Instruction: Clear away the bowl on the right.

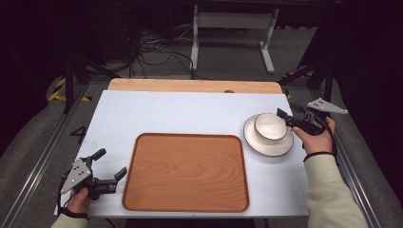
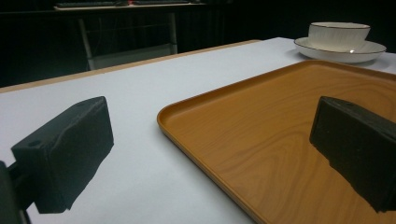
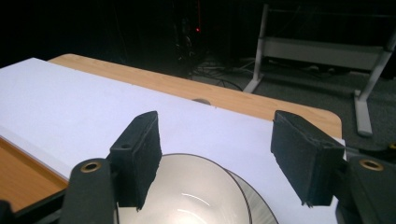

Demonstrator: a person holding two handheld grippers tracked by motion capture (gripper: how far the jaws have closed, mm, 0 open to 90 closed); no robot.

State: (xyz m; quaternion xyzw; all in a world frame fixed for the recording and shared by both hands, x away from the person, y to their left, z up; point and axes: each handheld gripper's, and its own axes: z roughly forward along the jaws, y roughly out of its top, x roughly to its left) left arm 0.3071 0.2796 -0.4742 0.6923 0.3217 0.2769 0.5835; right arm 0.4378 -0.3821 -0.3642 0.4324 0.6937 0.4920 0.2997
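**Right gripper poised at bowl rim; left gripper idle by tray**

White sheeting covers the wooden table [image 1: 190, 86], with dark floor and cabling beyond. On the sheet lies a wooden tray [image 1: 186, 172], bare, placed centrally within reach of both hands, which suggests it is the intended receiving surface. To its right, well clear of the tray's edge, a white bowl [image 1: 270, 126] sits on a matching saucer [image 1: 256, 142].

The right gripper [image 1: 285, 118] is held at the bowl's far right side, jaws wide apart and nothing between them; in the right gripper view the bowl [image 3: 196, 196] lies just below and between the two jaws, one jaw over its rim. Judgement: an approach to grasp the rim, contact not yet made.

The left gripper [image 1: 111, 166] rests at the tray's left edge, jaws wide and empty, one jaw above the tray [image 2: 280, 135]. It appears parked, or ready to steady the tray.
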